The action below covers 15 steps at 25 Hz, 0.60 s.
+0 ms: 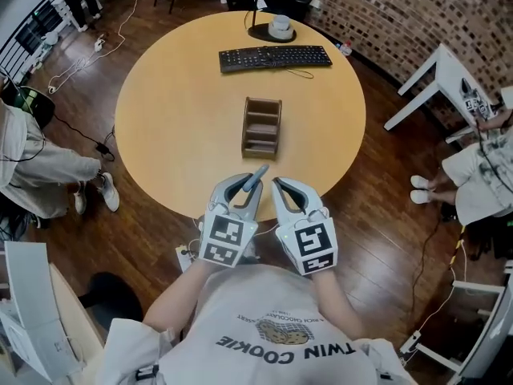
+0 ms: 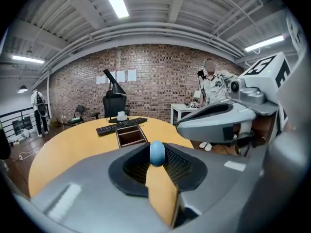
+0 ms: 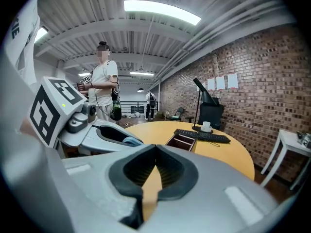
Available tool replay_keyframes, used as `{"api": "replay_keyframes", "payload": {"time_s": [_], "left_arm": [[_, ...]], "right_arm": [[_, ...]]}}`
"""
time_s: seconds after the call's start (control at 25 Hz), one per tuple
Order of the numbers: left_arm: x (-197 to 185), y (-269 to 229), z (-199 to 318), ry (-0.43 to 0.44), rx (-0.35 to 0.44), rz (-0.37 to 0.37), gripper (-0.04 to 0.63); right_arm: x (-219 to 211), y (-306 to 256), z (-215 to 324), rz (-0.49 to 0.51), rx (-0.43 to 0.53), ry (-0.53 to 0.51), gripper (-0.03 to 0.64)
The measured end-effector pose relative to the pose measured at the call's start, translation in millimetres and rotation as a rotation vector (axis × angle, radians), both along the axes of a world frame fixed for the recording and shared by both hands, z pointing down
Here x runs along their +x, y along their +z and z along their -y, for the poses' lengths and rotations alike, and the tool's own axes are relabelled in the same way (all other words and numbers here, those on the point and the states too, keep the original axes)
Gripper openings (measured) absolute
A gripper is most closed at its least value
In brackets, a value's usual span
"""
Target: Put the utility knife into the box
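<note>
The utility knife (image 1: 256, 178) is blue-grey and sticks out forward from my left gripper (image 1: 247, 186), which is shut on it. In the left gripper view its rounded blue end (image 2: 156, 153) shows between the black pads. The brown wooden box (image 1: 261, 127) stands open-topped in the middle of the round yellow table (image 1: 176, 119), a little ahead of both grippers, and also shows as the box (image 2: 130, 135) and the box (image 3: 183, 141). My right gripper (image 1: 281, 185) hangs beside the left one over the table's near edge, its jaws shut with nothing between them (image 3: 154, 152).
A black keyboard (image 1: 275, 57) lies beyond the box, with a black stand base and a white cup (image 1: 280, 29) behind it. A white side table (image 1: 449, 74) stands at the right. Seated people are at the left and right edges. Cables lie on the wooden floor.
</note>
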<state>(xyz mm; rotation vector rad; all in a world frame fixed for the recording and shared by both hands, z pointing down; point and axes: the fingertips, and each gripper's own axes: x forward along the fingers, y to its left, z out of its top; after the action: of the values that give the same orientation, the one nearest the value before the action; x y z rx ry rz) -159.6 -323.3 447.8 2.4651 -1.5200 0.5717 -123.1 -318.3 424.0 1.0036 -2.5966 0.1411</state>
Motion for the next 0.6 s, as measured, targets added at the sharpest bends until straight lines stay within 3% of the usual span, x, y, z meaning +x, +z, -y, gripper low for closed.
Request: {"api": "replay_keyframes", "payload": {"time_s": [0.28, 0.6], "left_arm": [[-11, 30, 29, 0.155, -0.035, 0.149, 0.077], [-5, 48, 54, 0.302, -0.002, 0.324, 0.075]], "right_arm": [[-11, 11, 20, -0.035, 0.003, 0.062, 0.002], [-6, 24, 32, -0.048, -0.008, 0.116, 0.002]]}}
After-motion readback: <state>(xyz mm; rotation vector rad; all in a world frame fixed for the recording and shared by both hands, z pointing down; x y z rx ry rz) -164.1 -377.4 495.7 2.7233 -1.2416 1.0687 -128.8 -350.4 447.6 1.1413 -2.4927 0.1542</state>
